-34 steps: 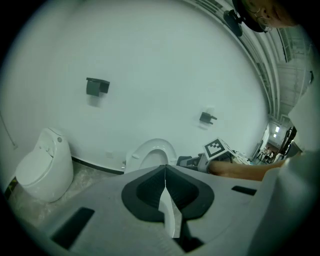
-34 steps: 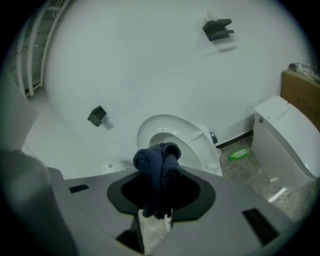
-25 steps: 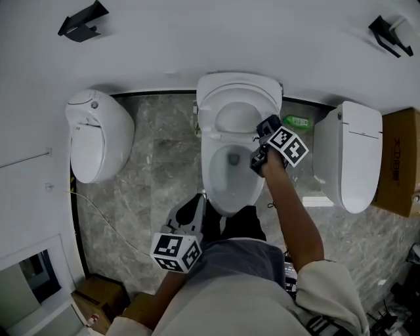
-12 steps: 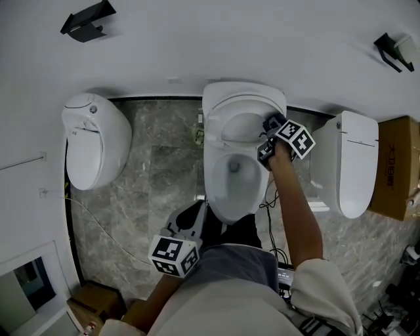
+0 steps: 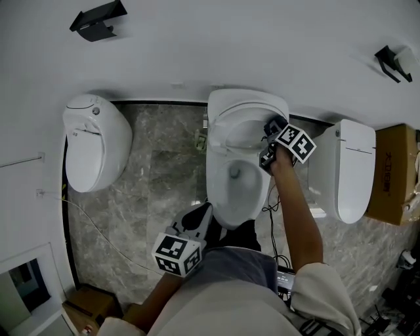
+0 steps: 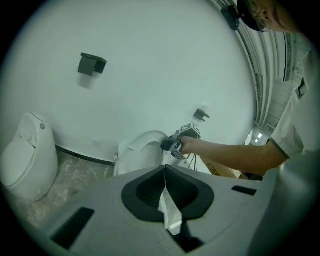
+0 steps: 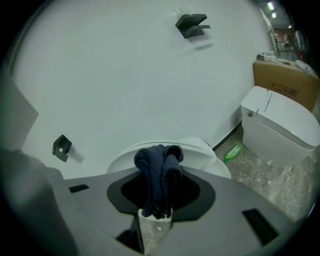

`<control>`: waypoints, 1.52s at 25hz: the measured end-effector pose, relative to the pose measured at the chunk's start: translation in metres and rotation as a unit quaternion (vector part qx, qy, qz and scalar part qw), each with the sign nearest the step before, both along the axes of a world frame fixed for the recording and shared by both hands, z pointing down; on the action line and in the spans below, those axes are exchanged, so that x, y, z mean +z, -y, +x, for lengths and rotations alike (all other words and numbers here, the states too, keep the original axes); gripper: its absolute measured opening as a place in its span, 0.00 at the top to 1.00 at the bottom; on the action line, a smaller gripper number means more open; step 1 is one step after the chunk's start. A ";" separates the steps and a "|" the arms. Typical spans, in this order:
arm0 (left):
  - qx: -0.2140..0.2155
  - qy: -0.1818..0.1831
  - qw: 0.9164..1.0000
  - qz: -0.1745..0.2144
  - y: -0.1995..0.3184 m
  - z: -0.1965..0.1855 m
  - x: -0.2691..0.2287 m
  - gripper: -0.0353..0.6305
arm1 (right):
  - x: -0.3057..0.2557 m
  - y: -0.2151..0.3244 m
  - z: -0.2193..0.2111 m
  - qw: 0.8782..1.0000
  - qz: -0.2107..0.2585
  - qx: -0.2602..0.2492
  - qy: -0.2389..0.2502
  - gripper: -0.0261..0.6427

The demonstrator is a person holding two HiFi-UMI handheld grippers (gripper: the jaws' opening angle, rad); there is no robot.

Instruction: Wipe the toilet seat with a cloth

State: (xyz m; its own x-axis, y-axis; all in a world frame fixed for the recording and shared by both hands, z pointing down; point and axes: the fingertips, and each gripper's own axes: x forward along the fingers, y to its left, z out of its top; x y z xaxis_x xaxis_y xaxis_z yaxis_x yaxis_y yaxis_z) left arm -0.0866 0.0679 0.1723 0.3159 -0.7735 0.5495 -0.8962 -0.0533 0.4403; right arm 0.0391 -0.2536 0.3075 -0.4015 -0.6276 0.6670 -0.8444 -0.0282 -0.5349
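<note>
A white-walled washroom with a grey marble floor (image 5: 157, 177), seen from my head camera: three white toilets stand in a row against the wall. The left toilet (image 5: 92, 141) and the right toilet (image 5: 344, 167) have their lids down; the middle toilet (image 5: 244, 108) has its lid raised against the wall. A cardboard box (image 5: 394, 174) sits at the far right, two black wall brackets (image 5: 98, 20) hang above, and a thin white cable (image 5: 98, 223) trails across the floor on the left.

My right gripper (image 5: 268, 146) reaches out on a bare forearm to the rear right of the toilet seat (image 5: 214, 172), close under the raised lid. In the right gripper view its jaws are clamped on a bunched dark blue cloth (image 7: 159, 175), which stands up from between them in front of the white curve of the bowl. I cannot tell from any view whether the cloth is touching the seat. A green bottle (image 7: 232, 152) lies on the floor beside the middle toilet, towards the right toilet.

My left gripper (image 5: 197, 220) hangs low and close to my body, near the front of the bowl and well apart from the right one. In the left gripper view its jaws are pressed together with nothing between them, pointing towards the middle toilet and the outstretched arm.
</note>
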 end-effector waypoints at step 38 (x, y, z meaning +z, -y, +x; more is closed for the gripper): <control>-0.039 -0.025 0.999 -0.018 -0.032 -0.032 0.012 0.93 | -0.009 -0.028 -0.105 0.994 0.034 -0.103 0.013 0.80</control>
State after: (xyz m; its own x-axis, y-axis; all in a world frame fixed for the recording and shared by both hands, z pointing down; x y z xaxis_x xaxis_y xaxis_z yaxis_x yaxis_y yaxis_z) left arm -0.1185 0.1003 0.1845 0.2840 -0.7767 0.5623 -0.8737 0.0320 0.4855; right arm -0.0659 -0.2259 0.2986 -0.5418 -0.5740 0.6139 -0.8150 0.1802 -0.5508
